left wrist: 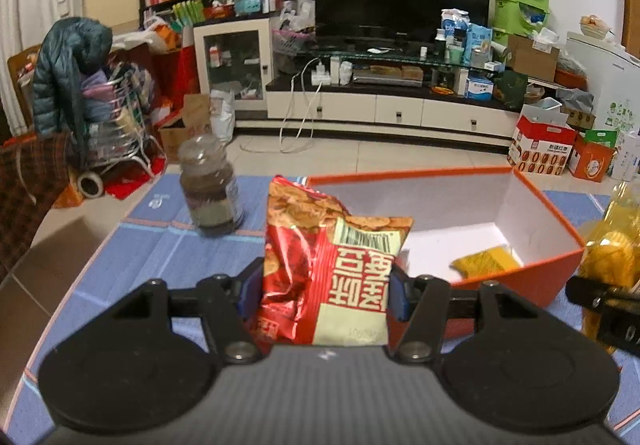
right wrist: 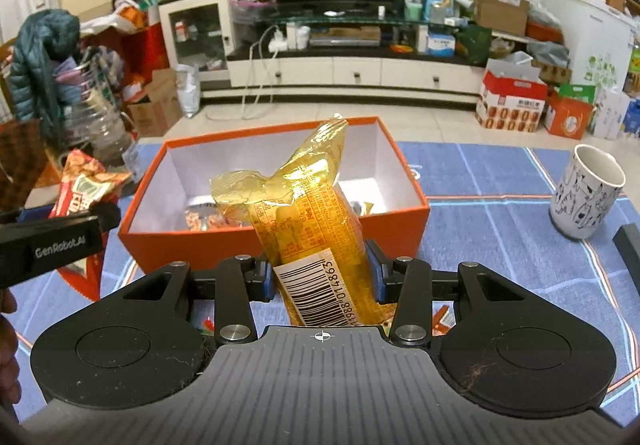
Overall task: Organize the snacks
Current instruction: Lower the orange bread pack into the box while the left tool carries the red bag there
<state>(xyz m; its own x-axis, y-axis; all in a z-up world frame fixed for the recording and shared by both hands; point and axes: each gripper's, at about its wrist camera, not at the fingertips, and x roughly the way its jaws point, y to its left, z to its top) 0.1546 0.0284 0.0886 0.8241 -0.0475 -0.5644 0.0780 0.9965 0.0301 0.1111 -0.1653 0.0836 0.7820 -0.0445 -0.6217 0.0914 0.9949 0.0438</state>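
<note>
My left gripper [left wrist: 323,291] is shut on a red snack bag [left wrist: 320,257] with a barcode, held upright just left of an orange box [left wrist: 532,277] with a white inside. In the right wrist view that red snack bag [right wrist: 86,189] shows at the left edge. My right gripper [right wrist: 322,279] is shut on a yellow snack packet [right wrist: 308,213], lifted in front of the orange box [right wrist: 224,241]. A small yellow packet [left wrist: 486,261] lies on the box floor, and other snacks [right wrist: 200,219] lie partly hidden behind the held packet.
A glass jar [left wrist: 210,189] stands on the blue tablecloth [left wrist: 160,241] at the left. A white patterned mug [right wrist: 586,191] stands at the right. A black object [right wrist: 630,249] pokes in at the right edge. Beyond the table are a TV stand and floor clutter.
</note>
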